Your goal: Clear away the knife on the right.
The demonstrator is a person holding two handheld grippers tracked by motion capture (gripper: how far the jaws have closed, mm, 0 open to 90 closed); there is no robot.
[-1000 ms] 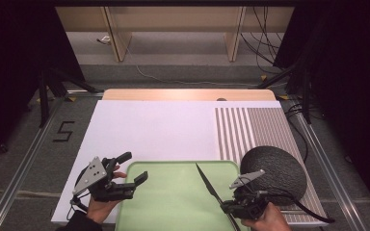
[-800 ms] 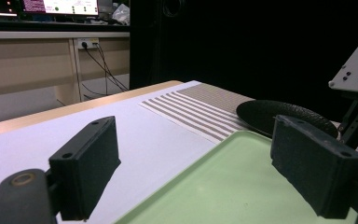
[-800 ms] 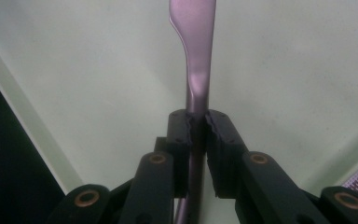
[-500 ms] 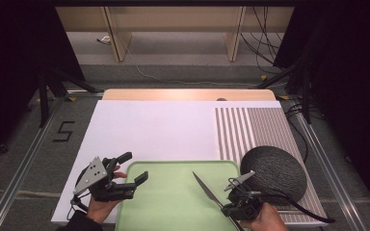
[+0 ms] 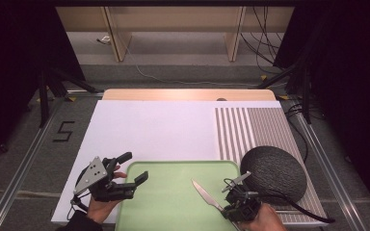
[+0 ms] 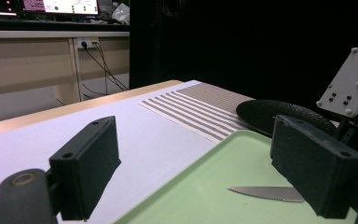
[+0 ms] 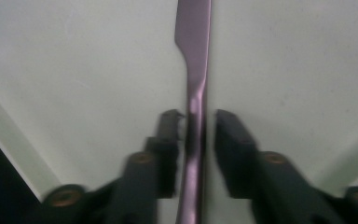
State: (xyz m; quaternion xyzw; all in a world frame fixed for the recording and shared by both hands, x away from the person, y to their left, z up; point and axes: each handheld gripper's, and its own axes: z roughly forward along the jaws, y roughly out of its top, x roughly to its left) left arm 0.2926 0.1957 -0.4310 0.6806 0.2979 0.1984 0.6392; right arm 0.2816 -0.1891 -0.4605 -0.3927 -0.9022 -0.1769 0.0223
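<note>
1. The knife (image 5: pixel 206 194) is bare metal, smooth, with a dull sheen; its blade edge looks finely serrated in the left gripper view.
2. The green tray (image 5: pixel 173 202) looks like plastic, matt and smooth.
3. The dark round plate (image 5: pixel 273 172) on the right has a rough, speckled, matt surface.
4. The white sheet (image 5: pixel 149 130) on the table is smooth and matt, like paper; its far right part carries printed stripes.
5. The table edge (image 5: pixel 188 94) at the far side looks like pale wood.
6. The tongs' (image 6: pixel 205 172) black pads look matt and slightly grainy, like plastic.
</note>
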